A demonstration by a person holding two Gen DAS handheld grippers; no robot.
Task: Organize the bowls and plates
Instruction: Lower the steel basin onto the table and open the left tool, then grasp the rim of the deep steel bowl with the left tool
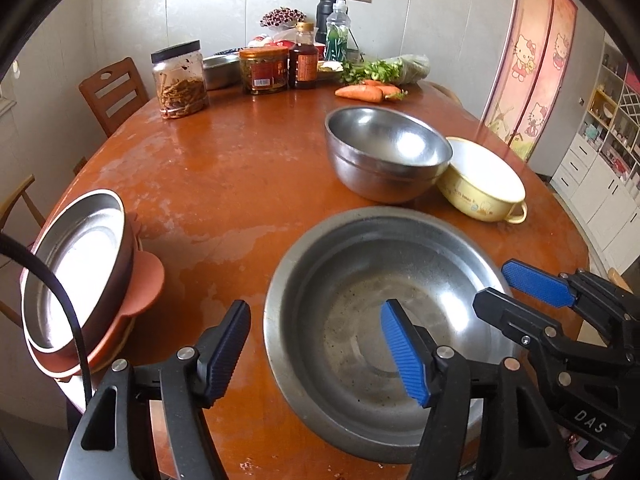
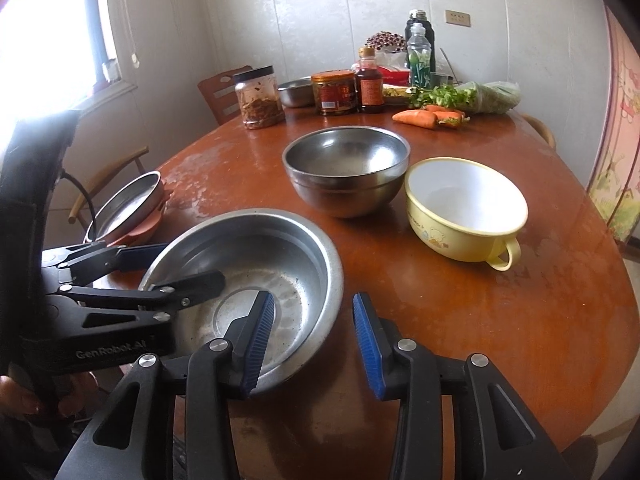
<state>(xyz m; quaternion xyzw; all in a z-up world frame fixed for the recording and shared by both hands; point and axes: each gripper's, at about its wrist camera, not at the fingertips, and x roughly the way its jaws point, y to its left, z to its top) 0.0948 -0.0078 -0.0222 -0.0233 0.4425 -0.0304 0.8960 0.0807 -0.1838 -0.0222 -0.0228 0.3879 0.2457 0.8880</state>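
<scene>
Both grippers straddle rim of wide shallow steel basin [image 1: 384, 320]: left gripper [image 1: 316, 348] agape, right gripper [image 2: 314, 344] spread, pads seemingly clear of metal.

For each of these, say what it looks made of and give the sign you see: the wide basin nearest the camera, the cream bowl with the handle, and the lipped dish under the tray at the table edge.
Wide basin: likely stainless steel, dull grey with speckled wear.
Cream bowl: possibly enamelled metal or plastic; glossy, white inside, printed cartoon.
Lipped dish: terracotta-coloured, matt; plastic or clay, unclear.
</scene>
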